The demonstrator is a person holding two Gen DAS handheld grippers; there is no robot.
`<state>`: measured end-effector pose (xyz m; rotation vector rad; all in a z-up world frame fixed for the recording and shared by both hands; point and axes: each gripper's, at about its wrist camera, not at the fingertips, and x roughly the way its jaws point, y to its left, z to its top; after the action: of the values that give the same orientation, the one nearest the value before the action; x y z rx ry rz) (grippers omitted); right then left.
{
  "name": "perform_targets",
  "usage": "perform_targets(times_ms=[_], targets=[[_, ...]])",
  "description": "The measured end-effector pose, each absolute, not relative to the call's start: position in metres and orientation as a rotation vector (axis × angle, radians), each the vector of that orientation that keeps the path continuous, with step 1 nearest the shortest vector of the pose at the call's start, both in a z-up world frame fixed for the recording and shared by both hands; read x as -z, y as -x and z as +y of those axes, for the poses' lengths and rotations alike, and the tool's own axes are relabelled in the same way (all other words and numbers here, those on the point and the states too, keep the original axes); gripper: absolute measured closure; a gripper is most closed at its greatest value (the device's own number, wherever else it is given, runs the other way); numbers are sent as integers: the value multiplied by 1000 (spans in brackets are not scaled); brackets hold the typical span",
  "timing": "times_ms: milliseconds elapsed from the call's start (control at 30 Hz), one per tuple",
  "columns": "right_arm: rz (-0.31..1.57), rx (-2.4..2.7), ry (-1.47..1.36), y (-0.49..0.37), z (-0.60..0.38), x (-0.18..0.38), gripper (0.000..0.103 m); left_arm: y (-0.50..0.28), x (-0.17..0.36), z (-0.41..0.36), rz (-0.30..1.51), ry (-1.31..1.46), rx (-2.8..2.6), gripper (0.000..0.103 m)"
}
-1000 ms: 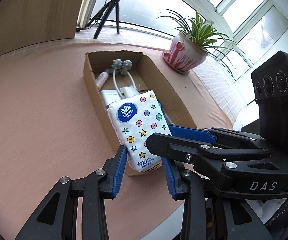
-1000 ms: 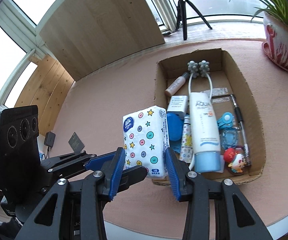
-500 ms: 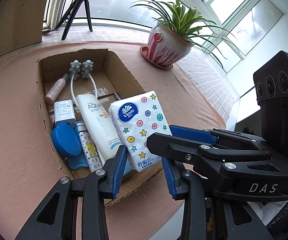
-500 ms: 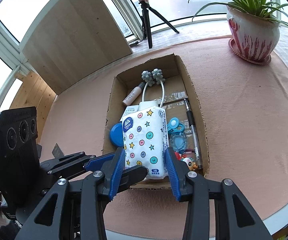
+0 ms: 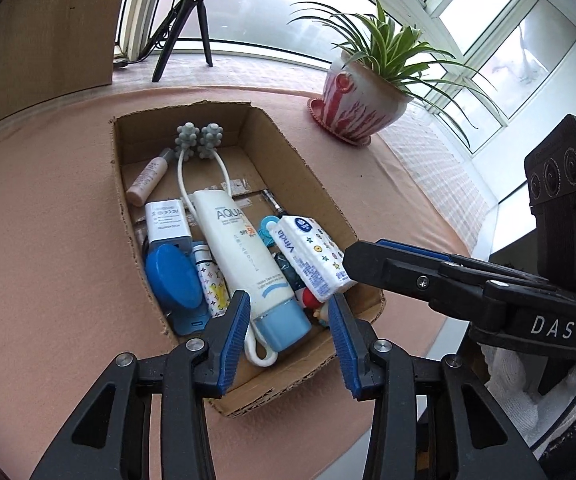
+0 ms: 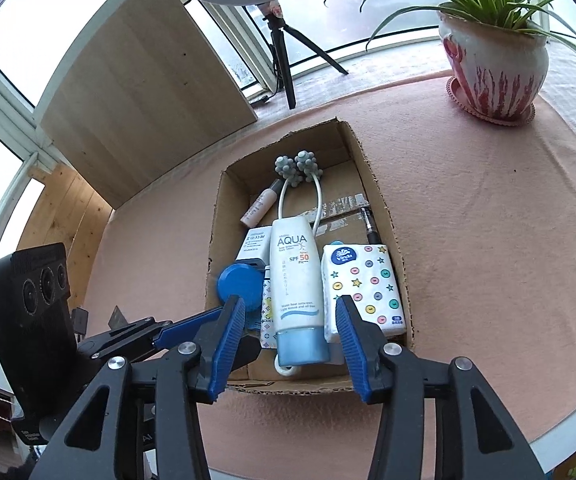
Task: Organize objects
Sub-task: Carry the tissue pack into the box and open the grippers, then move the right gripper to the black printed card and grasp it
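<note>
Inside cardboard box (image 6: pixel 387 216), white tissue pack (image 6: pixel 363 284), coloured buttons, stars

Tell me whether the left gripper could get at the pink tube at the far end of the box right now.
Probably yes. The left gripper is open and empty, and the pink tube lies uncovered near the cardboard box back wall, though the grey massager balls sit close beside it.

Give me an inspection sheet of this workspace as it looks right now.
Surface: pink tablecloth, bare around the box.
Job's things: cardboard box holds the tissue pack, sunscreen tube, blue round case, white adapter, small tube, massager, pen.
Clutter: potted plant.
Grippers: left gripper and right gripper open, empty.
Cables: nothing seen.
Surroundings: windows, tripod, wooden board.
</note>
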<state>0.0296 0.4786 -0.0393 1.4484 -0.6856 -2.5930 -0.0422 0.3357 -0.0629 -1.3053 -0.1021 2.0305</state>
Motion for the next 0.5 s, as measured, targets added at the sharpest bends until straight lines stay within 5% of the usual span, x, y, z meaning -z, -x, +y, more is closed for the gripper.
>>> perform_targets(times_ms=[500], targets=[[-394, 2616, -1385, -10, 382, 27, 58, 27, 58, 183, -234, 1391, -2243, 38]])
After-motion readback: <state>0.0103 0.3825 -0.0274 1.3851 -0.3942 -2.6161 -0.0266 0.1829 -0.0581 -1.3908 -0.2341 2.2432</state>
